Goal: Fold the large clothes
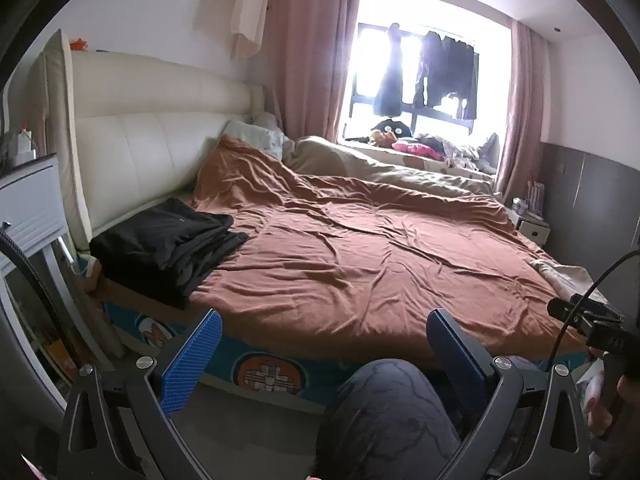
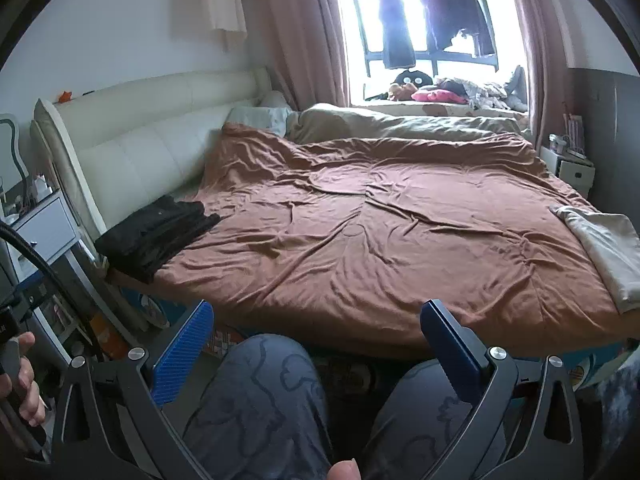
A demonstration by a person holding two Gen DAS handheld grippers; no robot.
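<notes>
- My left claw (image 1: 324, 354) is released: its two blue ribbed fingers (image 1: 192, 364) stand wide apart with nothing between them, held low in front of the bed above my knee (image 1: 384, 412).
- My right claw (image 2: 316, 350) is likewise spread and empty, hanging over my patterned trouser legs (image 2: 260, 400), short of the mattress edge.
- Task item: a stack of dark clothes (image 1: 168, 246) lies at the near left corner of the bed, just beside the cream padded headboard (image 1: 140, 152). It appears already folded, in flat layers with squared edges; the fabric looks soft and matte.
- Step in hand, as I judge it: a pause between garments. No unfolded piece lies on the open bed, and neither claw touches cloth.
- The next move seems to call for fetching another large garment and spreading it flat on the rust-brown cover (image 1: 380, 252), which offers a broad but wrinkled working surface.
- Possible source: dark garments hang on a rail at the window (image 2: 436, 24); glare hides their detail.
- A pale folded cloth (image 2: 604, 252) rests at the right edge of the bed; whether it belongs to the task I cannot tell.
- Behind the cover lies a beige quilt (image 2: 400, 124), bunched and puffy.
</notes>
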